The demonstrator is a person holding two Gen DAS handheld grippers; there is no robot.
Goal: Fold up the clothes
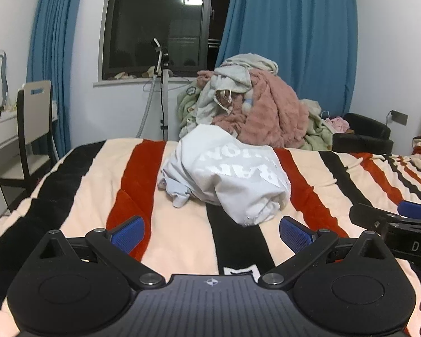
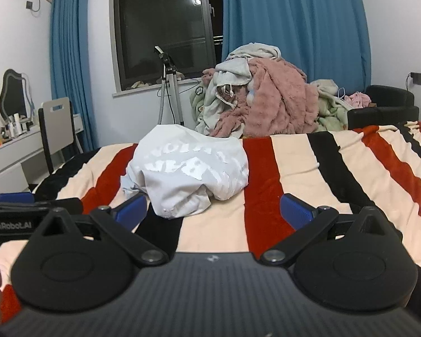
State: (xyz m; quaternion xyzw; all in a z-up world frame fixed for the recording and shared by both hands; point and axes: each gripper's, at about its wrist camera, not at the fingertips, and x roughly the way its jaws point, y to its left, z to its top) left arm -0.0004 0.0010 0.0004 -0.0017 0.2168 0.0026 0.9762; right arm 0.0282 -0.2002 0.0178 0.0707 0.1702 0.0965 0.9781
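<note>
Left wrist view: my left tongs [image 1: 212, 231] are spread wide, nothing between the blue pads [image 1: 129, 233], hanging low over the striped blanket [image 1: 92, 185] on the bed. The white garment [image 1: 227, 174] sits bunched in a heap ahead, centre of the bed, just beyond the fingertips and not touching them. Large white print across the top, mirrored or upside down, can't read it. Bluish lining or a second layer pokes out at the lower left of the heap. Right tongs [image 1: 393, 219] come into the frame edge on the right; only one pad shows here, so spread is unclear from this side

Right wrist view: right tongs [image 2: 213, 210] also released, pads wide apart, empty. Same garment [image 2: 188, 171] ahead and slightly left; its near hem droops toward my left pad [image 2: 132, 209], close but I can't tell if it touches. Left tongs [image 2: 28, 205] visible at the left edge

Handling guess: thin jersey-type cloth, light, limp, no stiffness, so it will drape and drag on the fuzzy blanket instead of sliding clean. Printed area likely a bit tackier and stiffer than the rest. I'd pinch at a single-layer edge: the near hem lobe or the blue-tinged corner at left, not the top of the mound, where I'd grab several layers at once. Crumpled, not folded as it lies

Pile of pink and green clothes [image 2: 266, 104] behind the bed, well apart
</note>
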